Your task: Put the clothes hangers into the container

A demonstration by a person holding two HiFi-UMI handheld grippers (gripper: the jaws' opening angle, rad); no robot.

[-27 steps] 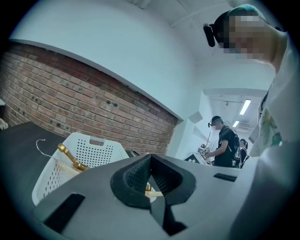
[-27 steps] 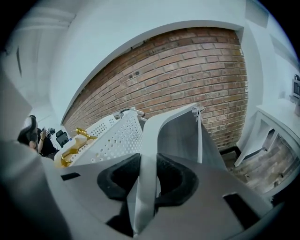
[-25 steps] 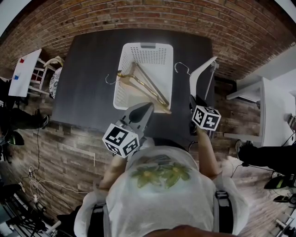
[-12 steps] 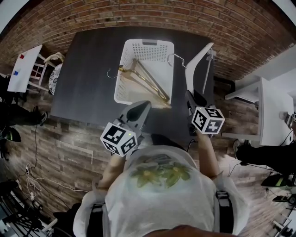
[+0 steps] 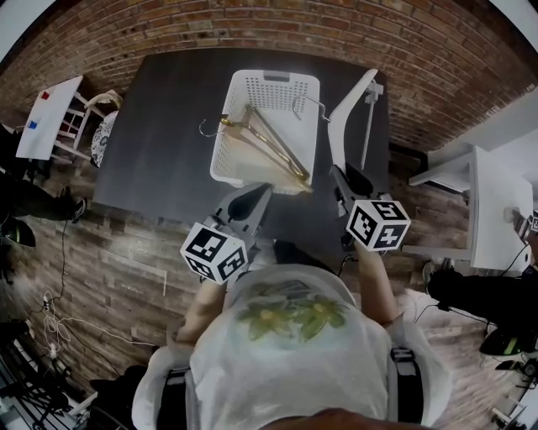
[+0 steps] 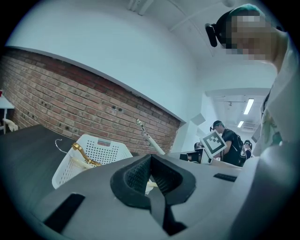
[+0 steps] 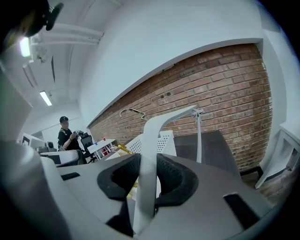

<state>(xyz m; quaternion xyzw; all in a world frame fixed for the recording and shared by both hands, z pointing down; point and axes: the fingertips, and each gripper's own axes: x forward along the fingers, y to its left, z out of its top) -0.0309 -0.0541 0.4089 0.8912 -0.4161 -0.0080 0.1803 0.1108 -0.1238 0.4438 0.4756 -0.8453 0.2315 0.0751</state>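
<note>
A white basket [image 5: 229, 134] is seen on a dark table [image 5: 160, 126] before a brick wall [image 5: 252, 25]. Wooden hangers [image 5: 271, 147] are laid across the basket. Their metal hook [image 5: 208, 127] is pushed out over its left rim, and one end is rested on the near rim.

A white hanger [image 5: 346, 105] is clamped by one arm in the right gripper [image 5: 339, 178], whose jaws are closed on it. In the right gripper view the hanger [image 7: 149, 154] is seen pinched between the dark pads of the gripper [image 7: 147, 177]. From there it is carried up and away, with its wire hook [image 7: 131, 111] at the top and the basket [image 7: 165, 140] behind. In the head view the hanger is held above the table just right of the basket, with its hook over the basket's far right corner.

The left gripper [image 5: 255, 195] is held near the basket's near rim. In its own view the jaws of the gripper [image 6: 151, 177] are seen brought together with nothing between them. The basket [image 6: 101, 151] and the white hanger [image 6: 149, 138] are seen beyond.
</note>
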